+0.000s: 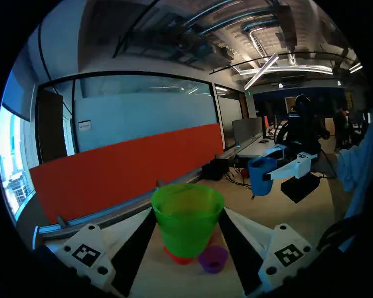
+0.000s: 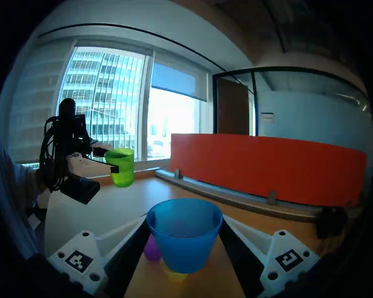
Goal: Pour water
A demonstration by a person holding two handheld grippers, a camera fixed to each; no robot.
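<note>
One green cup (image 1: 187, 218), one blue cup (image 2: 184, 233)

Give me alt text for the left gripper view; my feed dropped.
The left gripper grips an upright green cup above a table. Farther off at right, the right gripper holds a blue cup. A purple cup and a red cup sit on the table beneath the green one.

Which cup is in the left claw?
The green cup, gripped by the left claw; the blue cup is in the right claw, and the small purple cup stands on the table.
</note>
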